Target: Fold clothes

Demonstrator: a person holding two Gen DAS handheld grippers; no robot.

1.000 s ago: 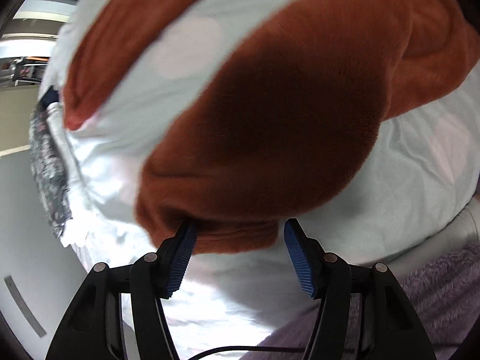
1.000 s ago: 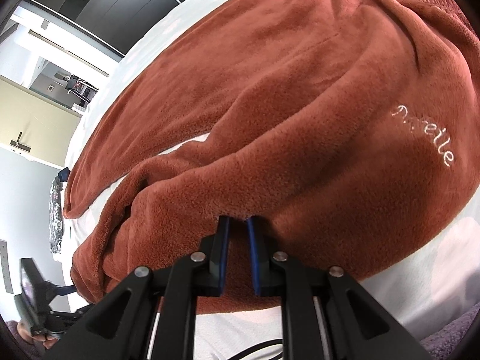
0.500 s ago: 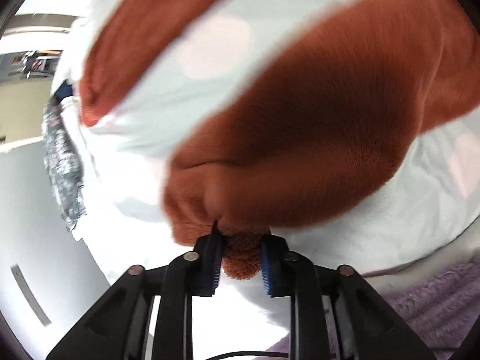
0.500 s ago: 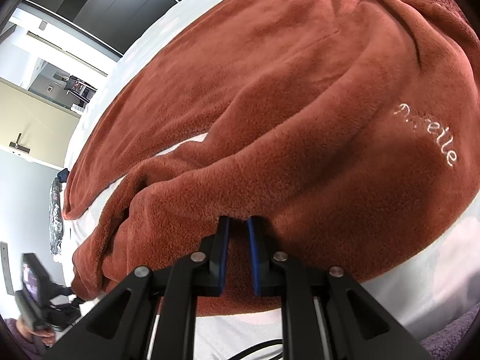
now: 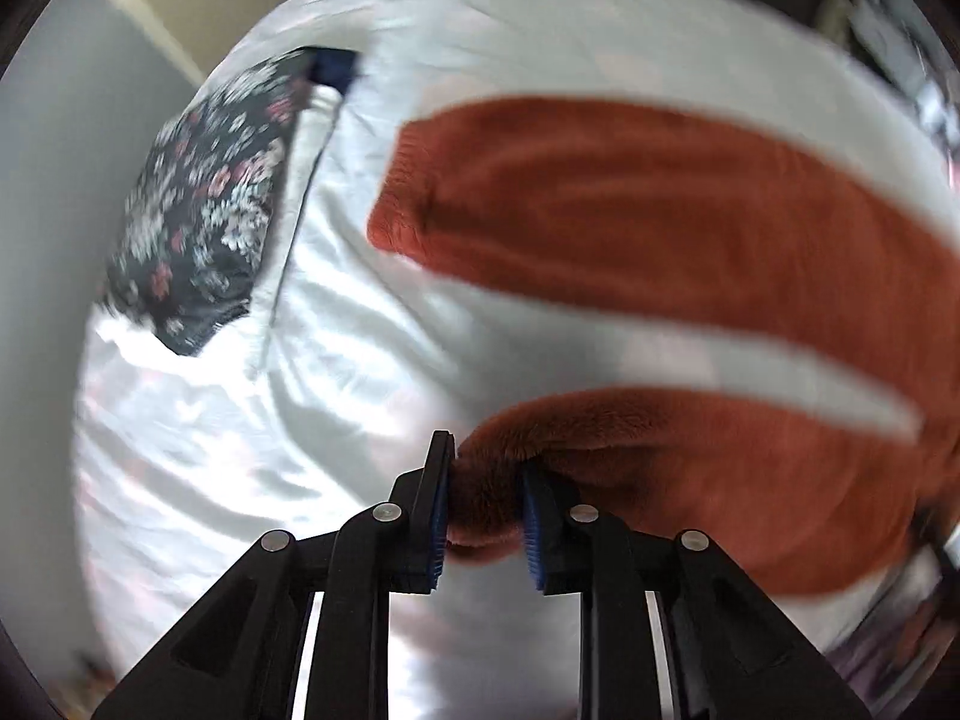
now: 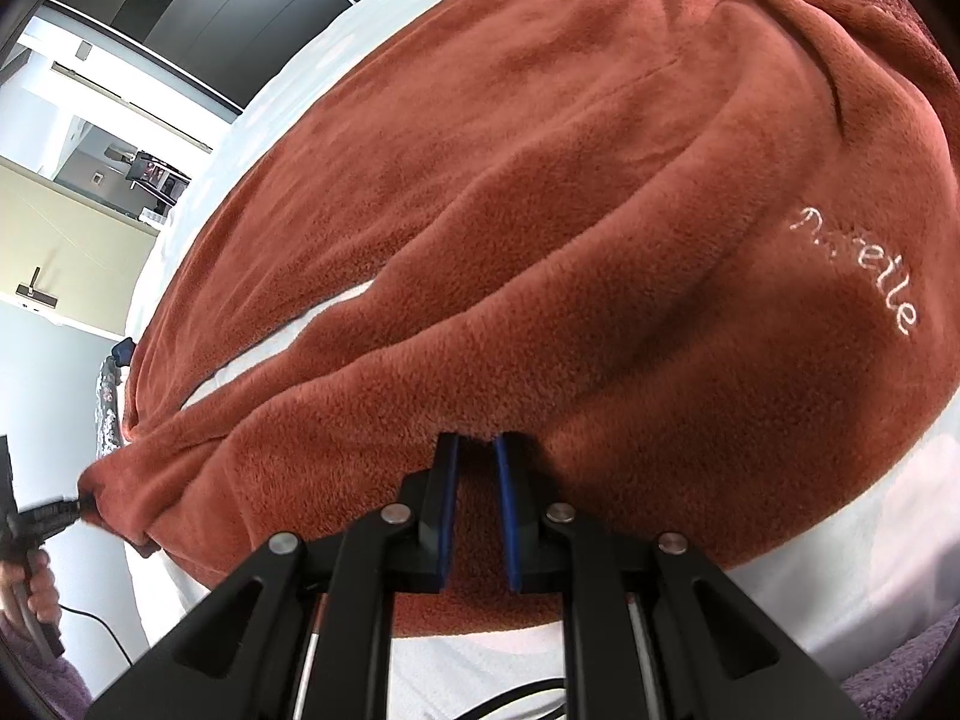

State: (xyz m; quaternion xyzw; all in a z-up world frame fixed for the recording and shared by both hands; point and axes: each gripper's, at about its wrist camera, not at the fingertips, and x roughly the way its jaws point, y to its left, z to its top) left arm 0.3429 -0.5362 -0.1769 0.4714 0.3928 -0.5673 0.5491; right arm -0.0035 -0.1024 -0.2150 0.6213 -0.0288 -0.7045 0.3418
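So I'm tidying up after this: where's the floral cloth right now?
In the left wrist view the floral cloth lies on the white bedsheet at upper left, apart from the rust fleece garment, a dark blue item at its far end.

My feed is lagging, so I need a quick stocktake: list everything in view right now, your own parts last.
Rust-brown fleece trousers: one, spread on the bed, white embroidered lettering on them.
White bed sheet: one, wrinkled, under the trousers.
Dark floral cloth: one, at the far edge of the sheet.
Purple fuzzy fabric: one patch, near corner.
Left gripper: black, blue pads, closed on a leg cuff.
Right gripper: black, pinching the trousers' near edge.
Hand: holds the left gripper's handle.
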